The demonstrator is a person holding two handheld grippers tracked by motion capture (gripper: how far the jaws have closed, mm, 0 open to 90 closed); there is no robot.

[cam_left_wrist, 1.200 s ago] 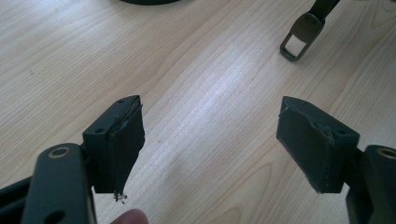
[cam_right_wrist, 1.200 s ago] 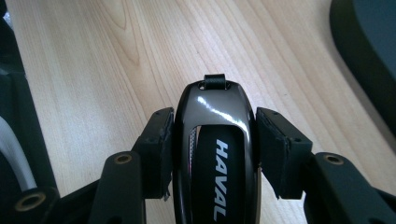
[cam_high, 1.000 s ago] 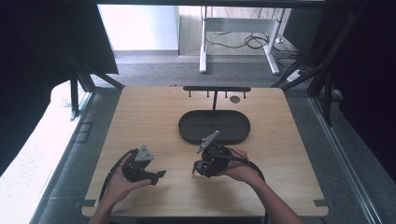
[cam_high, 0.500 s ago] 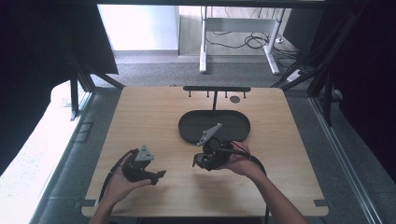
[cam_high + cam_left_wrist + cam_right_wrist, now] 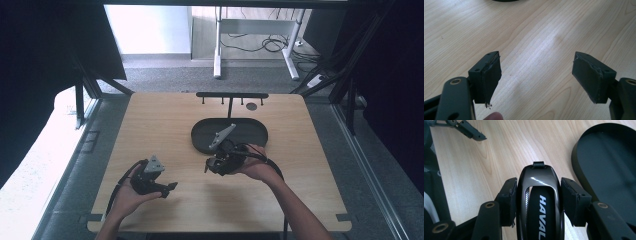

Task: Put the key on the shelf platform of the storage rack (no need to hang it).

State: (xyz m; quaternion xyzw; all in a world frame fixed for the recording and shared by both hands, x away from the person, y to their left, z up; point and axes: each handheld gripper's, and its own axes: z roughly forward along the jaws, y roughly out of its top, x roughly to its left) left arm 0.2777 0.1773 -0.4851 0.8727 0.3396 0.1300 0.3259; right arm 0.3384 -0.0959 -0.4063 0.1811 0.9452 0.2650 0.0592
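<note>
I'm clamping the car key [image 5: 539,202] in my right gripper [image 5: 537,200], its long axis running straight up the frame; the black tray [image 5: 604,157] is lying upper right. My left gripper [image 5: 541,75] is gaping, holding nothing.

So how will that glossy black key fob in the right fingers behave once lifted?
The key fob looks like a rigid shell, so it probably won't flex. Its glossy curved sides may slip between the pads. It is small, so likely light.
</note>
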